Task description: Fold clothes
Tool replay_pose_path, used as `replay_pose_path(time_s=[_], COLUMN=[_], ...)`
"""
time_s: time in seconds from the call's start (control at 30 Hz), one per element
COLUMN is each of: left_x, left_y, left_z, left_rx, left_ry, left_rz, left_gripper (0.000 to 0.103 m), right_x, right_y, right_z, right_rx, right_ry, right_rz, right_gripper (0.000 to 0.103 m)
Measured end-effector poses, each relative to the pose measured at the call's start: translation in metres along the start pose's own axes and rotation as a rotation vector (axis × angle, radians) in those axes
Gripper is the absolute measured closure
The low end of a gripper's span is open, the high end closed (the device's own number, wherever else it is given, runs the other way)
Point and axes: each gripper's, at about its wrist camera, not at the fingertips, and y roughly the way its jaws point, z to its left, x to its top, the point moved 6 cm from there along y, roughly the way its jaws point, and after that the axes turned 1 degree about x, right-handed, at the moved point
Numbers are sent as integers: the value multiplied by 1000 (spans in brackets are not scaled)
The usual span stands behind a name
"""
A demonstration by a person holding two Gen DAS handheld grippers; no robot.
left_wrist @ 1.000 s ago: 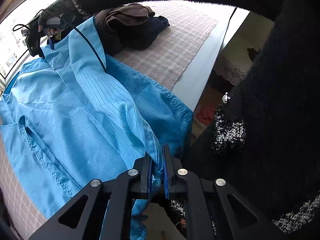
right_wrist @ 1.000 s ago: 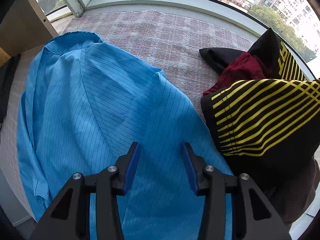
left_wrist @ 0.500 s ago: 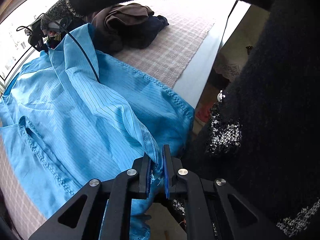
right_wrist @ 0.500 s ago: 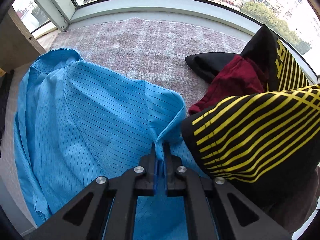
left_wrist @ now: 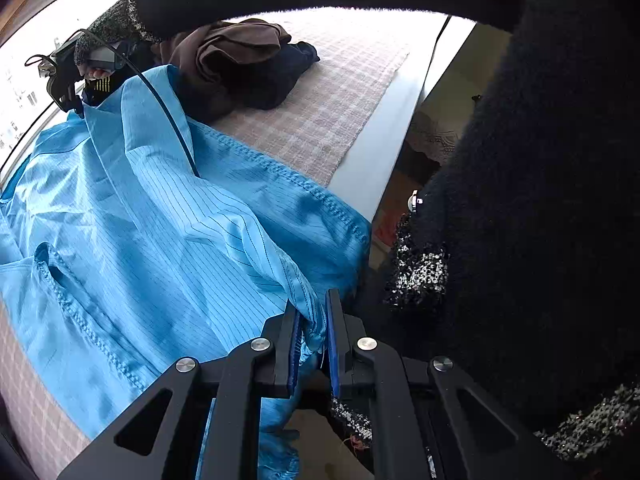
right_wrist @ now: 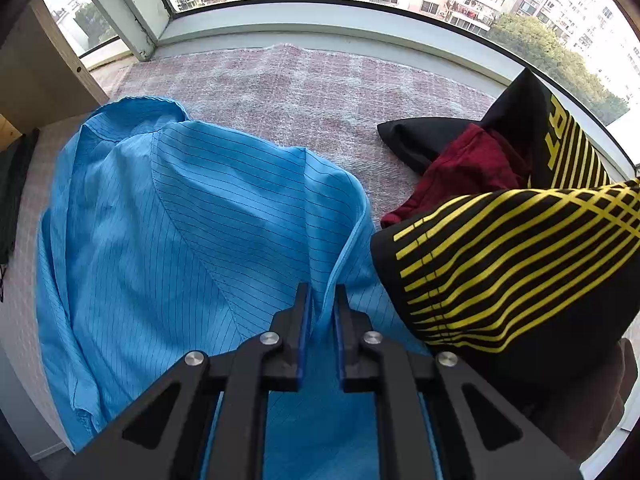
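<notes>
A bright blue pinstriped shirt (left_wrist: 132, 216) lies spread over a checked pink cloth. My left gripper (left_wrist: 314, 322) is shut on the shirt's hem near the cloth's front edge, with fabric bunched between its blue pads. In the right wrist view the same blue shirt (right_wrist: 168, 224) fills the left and centre. There my right gripper (right_wrist: 320, 304) is shut on a raised fold of its edge. The left wrist view also shows the right gripper (left_wrist: 66, 80) far off at the top left, holding up the shirt's other end.
A pile of brown and dark clothes (left_wrist: 240, 64) sits behind the shirt. A black garment with yellow stripes (right_wrist: 520, 256) and a maroon one (right_wrist: 468, 172) crowd my right gripper's right side. A person's black fuzzy sleeve (left_wrist: 540, 160) fills the right. The window ledge (right_wrist: 320, 28) bounds the far side.
My right gripper has closed on the shirt's edge and lifted it, so a fold now rises. The left gripper has kept its hold on the hem and moved little.
</notes>
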Motion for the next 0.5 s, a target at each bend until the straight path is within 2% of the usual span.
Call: replay_pose_path(time_s=[0.1, 0.13, 0.23, 0.27, 0.3, 0.33, 0.5], left_x=[-7, -9, -13, -14, -14, -14, -9], left_y=[-5, -7, -17, -16, -15, -11, 2], left_z=[-4, -7, -14, -14, -15, -14, -22], left_rx=[42, 48, 26, 20, 13, 7, -41], left_ry=[14, 15, -5, -15, -25, -34, 25], left_rz=[24, 26, 15, 15, 15, 25, 39], left_gripper=[94, 94, 94, 94, 94, 94, 90], right_x=[1, 2, 10, 13, 13, 9, -78], right_y=[-17, -26, -40, -42, -36, -34, -64], right_z=[6, 12, 51, 65, 78, 84, 48], right_rx=[-7, 30, 229, 279, 243, 200, 217], right_ry=[-7, -6, -29, -43, -67, -81, -21], right_rz=[-46, -68, -112, -116, -83, -55, -96], right_gripper=[97, 97, 97, 93, 87, 77, 76])
